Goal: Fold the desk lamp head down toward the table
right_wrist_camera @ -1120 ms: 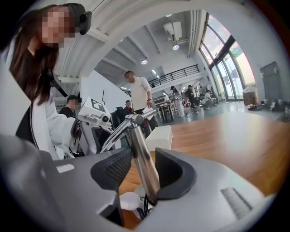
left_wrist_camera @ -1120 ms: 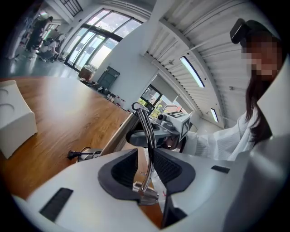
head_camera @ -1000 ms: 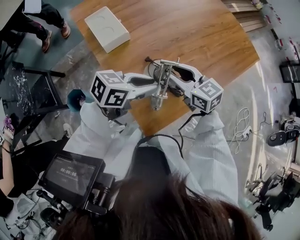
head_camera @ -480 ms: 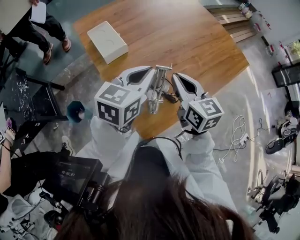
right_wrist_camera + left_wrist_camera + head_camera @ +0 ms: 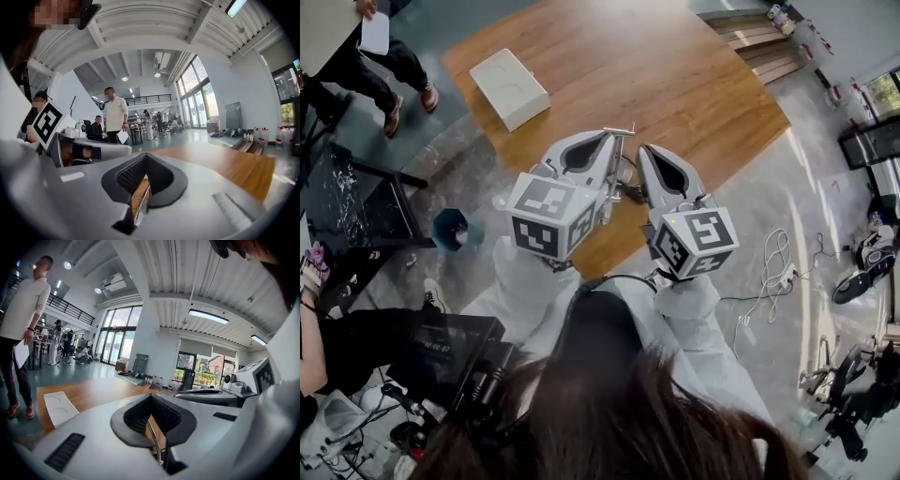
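Held left claw (image 5: 602, 141) and right claw (image 5: 645, 152) closed and empty, side by side over brown wooden surface (image 5: 675, 84), flanking thin silver metal desk lamp (image 5: 616, 178).

The slim chrome-rod desk lamp (image 5: 619, 155) stands by the wooden table's (image 5: 675, 75) 6 o'clock edge, its thin arms running toward 12 o'clock, largely hidden.

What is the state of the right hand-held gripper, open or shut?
Shut. The right gripper view shows the jaws of the right hand-held gripper meeting at their tips, with no gap left between them.
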